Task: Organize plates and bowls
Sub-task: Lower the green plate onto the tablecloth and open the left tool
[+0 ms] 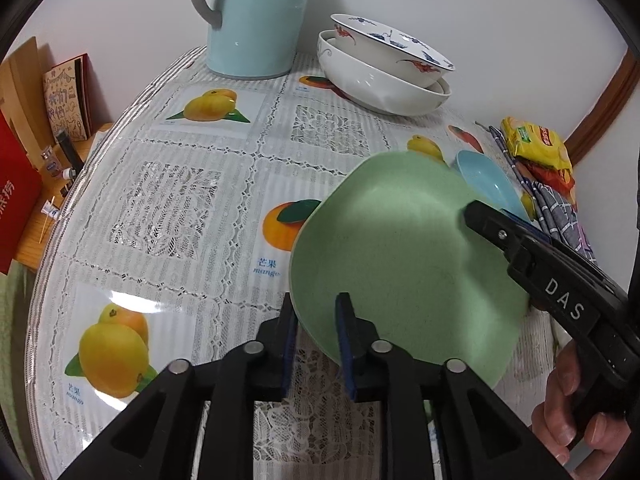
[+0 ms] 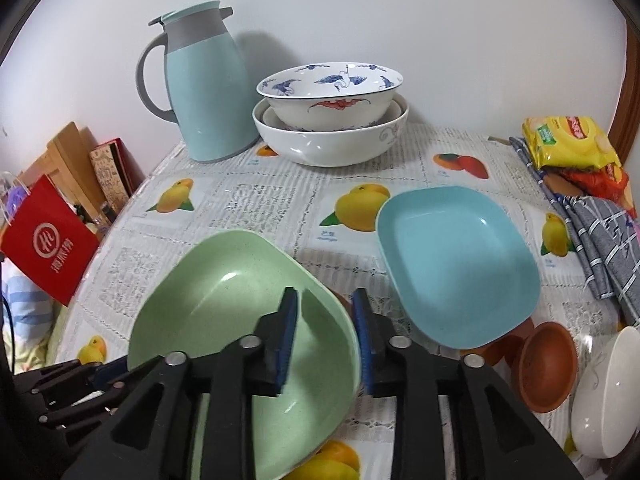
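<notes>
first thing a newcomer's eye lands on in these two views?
The green dish at the table's near edge, with a gripper straddling its rim on each side: the left gripper and the right gripper, both with jaws parted around the rim, not pressing it. Next, the blue dish just right of it, propped on a brown bowl. At the back wall, stacked white bowls sit beside a pale blue jug.

green plate (image 2: 224, 304) (rim between jaws)

Teal jug (image 2: 208, 96), snack packets (image 2: 568, 146), checked cloth (image 2: 596, 240)
</notes>
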The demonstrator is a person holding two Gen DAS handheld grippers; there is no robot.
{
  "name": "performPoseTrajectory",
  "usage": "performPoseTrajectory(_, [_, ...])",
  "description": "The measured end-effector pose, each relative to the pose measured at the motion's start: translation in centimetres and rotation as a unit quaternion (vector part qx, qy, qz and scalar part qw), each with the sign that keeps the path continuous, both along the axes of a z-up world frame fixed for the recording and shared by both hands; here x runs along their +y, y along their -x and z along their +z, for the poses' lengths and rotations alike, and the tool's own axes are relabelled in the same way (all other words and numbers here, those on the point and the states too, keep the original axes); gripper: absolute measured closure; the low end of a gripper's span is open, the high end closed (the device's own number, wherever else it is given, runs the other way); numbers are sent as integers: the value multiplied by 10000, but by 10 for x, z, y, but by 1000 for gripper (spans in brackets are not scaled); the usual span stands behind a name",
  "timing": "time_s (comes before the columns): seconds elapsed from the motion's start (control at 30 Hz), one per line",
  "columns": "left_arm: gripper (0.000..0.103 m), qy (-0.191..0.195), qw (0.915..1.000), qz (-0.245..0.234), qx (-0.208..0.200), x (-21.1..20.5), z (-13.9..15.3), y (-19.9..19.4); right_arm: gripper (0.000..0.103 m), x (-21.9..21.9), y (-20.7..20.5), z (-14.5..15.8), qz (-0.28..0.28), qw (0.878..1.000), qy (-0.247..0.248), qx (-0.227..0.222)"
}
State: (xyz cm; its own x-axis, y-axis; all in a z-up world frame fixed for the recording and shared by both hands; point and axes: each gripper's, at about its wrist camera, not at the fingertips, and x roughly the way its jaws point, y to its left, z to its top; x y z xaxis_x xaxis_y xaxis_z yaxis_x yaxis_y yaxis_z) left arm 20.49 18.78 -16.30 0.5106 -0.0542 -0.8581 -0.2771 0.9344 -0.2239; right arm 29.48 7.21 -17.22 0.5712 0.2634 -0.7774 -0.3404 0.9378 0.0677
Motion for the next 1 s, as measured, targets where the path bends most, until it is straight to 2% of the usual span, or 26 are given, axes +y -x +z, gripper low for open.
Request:
performPoseTrajectory(0.07, [67,-58,10000,-22,-22,-3,3,2,57,-2,2,2,-7,10000,-51,-22])
performPoseTrajectory(0.17, [67,-214,9997,-78,-40,-10,9,5,51,-5,5,7,-41,9999,-52,-118])
performPoseTrajectory(0.3, [67,-287,9995,-100,-55,-16,14,8,50,-14,13,15,-47,9997,-182,-141])
performPoseTrajectory(0.43, [67,-346,9994,-78,-51,-21,19,11,29,-19,24,22,-44,9995,-289,-118])
performPoseTrajectory(0.6, [67,-445,9989,115,-27,-17,25,16,29,-18,41,29,46,9980,-626,-105])
performPoseTrajectory(0.83, [67,-659,9973,322,-74,-12,39,26,29,-6,64,38,325,9973,-613,-223])
performPoseTrajectory(1.0, [67,-724,9967,323,-197,-18,50,29,30,-24,75,44,108,9960,-812,-346])
